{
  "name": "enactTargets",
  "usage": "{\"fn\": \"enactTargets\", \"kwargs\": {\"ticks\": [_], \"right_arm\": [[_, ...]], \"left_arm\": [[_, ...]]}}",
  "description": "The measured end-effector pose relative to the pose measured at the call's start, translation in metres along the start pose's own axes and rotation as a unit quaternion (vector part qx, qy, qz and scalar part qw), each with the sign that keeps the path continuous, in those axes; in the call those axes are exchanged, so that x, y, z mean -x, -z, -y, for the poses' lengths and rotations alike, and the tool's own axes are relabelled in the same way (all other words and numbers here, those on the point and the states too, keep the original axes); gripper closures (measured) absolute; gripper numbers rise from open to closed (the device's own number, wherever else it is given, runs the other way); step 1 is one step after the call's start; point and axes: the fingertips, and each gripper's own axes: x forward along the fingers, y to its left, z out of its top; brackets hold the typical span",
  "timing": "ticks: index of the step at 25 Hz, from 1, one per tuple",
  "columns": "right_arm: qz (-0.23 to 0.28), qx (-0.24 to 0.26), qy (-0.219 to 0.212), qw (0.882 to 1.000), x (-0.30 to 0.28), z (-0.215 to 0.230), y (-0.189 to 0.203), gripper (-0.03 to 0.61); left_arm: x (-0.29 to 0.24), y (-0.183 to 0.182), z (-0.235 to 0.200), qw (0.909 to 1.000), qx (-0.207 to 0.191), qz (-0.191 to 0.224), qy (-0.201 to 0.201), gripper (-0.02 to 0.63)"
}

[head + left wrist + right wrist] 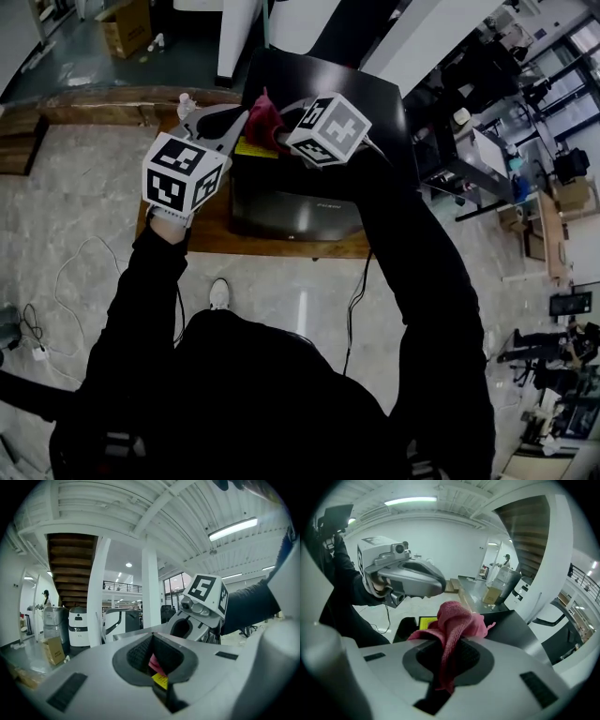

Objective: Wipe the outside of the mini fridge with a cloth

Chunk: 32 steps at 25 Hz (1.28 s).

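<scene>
Clamps cloth (457, 618) in right gripper (447, 660), only narrow fold between jaws, bulk bunched loose ahead. Holds it at left side of mini fridge (309, 202) top, by yellow sticker (251, 148); contact with top unclear. Holds left gripper (157, 665) with jaws together, empty, just beside cloth. Likely troubles: pulling fold free under hard wipe; catching sticker edge; knocking grippers together; scraping bare jaw on fridge if cloth rides up.

A pale marbled floor (75, 216) fills the left of the head view, with cluttered desks (487, 159) at its right edge. In the left gripper view, a wooden staircase (70, 569) rises at upper left, a white pillar (151, 588) stands at centre, and a strip light (233, 528) glows at upper right.
</scene>
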Motion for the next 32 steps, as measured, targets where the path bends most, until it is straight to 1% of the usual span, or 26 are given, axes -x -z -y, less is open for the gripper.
{"fn": "enactTargets", "kwargs": {"ticks": [4, 6, 7, 9, 11, 12, 15, 17, 19, 23, 25, 28, 30, 32], "right_arm": [[0.000, -0.003, -0.048, 0.999, 0.027, -0.047, 0.013, 0.530], [0.011, -0.008, -0.062, 0.998, 0.041, -0.065, 0.018, 0.529], [0.025, -0.012, -0.059, 0.998, 0.049, -0.070, 0.020, 0.529], [0.074, -0.033, -0.038, 0.996, 0.073, -0.074, 0.024, 0.528], [0.124, -0.058, -0.009, 0.991, 0.104, -0.070, 0.030, 0.526], [0.140, -0.065, 0.011, 0.988, 0.122, -0.066, 0.036, 0.526], [0.168, -0.072, 0.072, 0.980, 0.175, -0.054, 0.059, 0.526], [0.180, -0.081, 0.099, 0.975, 0.208, -0.044, 0.078, 0.526], [0.188, -0.094, 0.117, 0.971, 0.234, -0.029, 0.097, 0.526], [0.207, -0.141, 0.134, 0.959, 0.263, 0.005, 0.132, 0.526], [0.204, -0.152, 0.151, 0.955, 0.271, 0.026, 0.152, 0.526], [0.183, -0.156, 0.176, 0.954, 0.277, 0.064, 0.175, 0.526], [0.167, -0.156, 0.182, 0.956, 0.273, 0.091, 0.186, 0.526], [0.144, -0.150, 0.184, 0.961, 0.262, 0.118, 0.198, 0.526]], "left_arm": [[0.016, -0.021, 0.036, 0.9998, -0.007, 0.013, -0.016, 0.609], [0.021, -0.029, 0.055, 0.9995, -0.013, 0.019, -0.021, 0.609], [0.024, -0.032, 0.065, 0.9993, -0.014, 0.024, -0.026, 0.609], [0.027, -0.039, 0.084, 0.9985, -0.010, 0.035, -0.040, 0.609], [0.027, -0.050, 0.103, 0.9977, -0.009, 0.047, -0.049, 0.609], [0.026, -0.055, 0.113, 0.9973, -0.010, 0.053, -0.050, 0.609], [0.017, -0.070, 0.147, 0.9967, -0.019, 0.066, -0.045, 0.609], [0.006, -0.077, 0.170, 0.9968, -0.026, 0.068, -0.033, 0.609], [-0.008, -0.085, 0.189, 0.9971, -0.027, 0.069, -0.016, 0.609], [-0.040, -0.103, 0.211, 0.9966, -0.032, 0.074, 0.014, 0.609], [-0.062, -0.111, 0.217, 0.9960, -0.036, 0.077, 0.028, 0.609], [-0.100, -0.121, 0.215, 0.9948, -0.036, 0.084, 0.045, 0.609], [-0.128, -0.126, 0.207, 0.9942, -0.035, 0.086, 0.053, 0.609], [-0.159, -0.129, 0.200, 0.9934, -0.033, 0.086, 0.068, 0.609]]}}
